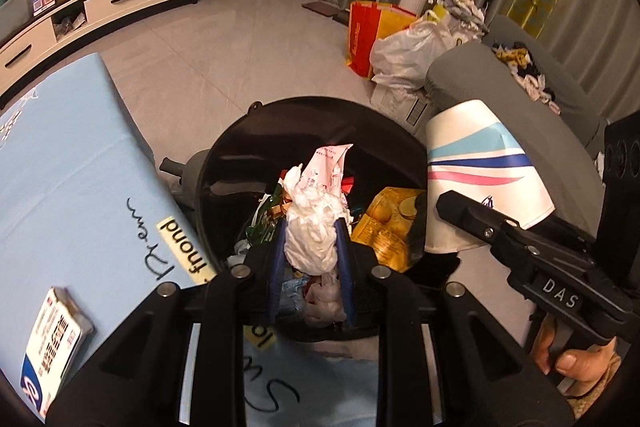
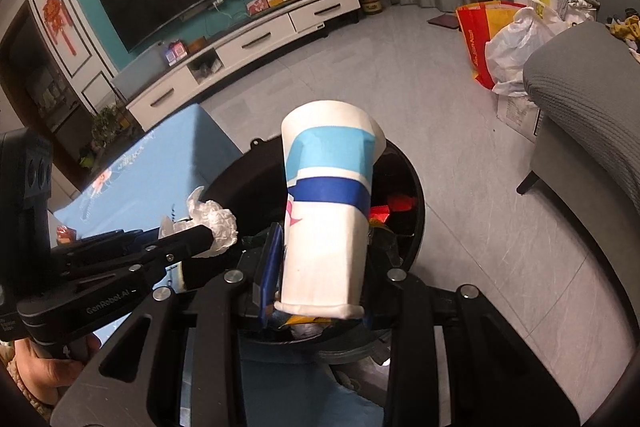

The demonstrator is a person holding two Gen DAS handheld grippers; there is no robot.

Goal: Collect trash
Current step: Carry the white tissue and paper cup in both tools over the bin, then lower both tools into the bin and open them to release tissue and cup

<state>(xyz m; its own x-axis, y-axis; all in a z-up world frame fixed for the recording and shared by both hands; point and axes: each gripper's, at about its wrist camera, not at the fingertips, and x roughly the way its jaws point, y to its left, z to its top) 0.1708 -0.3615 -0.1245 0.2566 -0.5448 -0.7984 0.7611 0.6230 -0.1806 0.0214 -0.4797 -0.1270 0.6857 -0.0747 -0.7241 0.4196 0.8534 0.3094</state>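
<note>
Paper cup (image 2: 326,215) pinched in the right tool (image 2: 320,267) hangs over the black bin (image 2: 416,195), base pointing away, rim nearest the camera. The left tool (image 1: 310,227) pinches a crumpled tissue (image 1: 312,231) above the same bin, beside the blue-covered desk (image 1: 80,167) on a grey tiled floor (image 1: 240,39).

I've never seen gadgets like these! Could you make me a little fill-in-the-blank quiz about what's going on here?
1. The left gripper is clamped on a crumpled white ____.
2. The right gripper holds a striped paper ____.
3. Both hover over a round black ____ already holding wrappers.
4. The cloth on the table is light ____.

Missing words: tissue; cup; trash bin; blue
</note>
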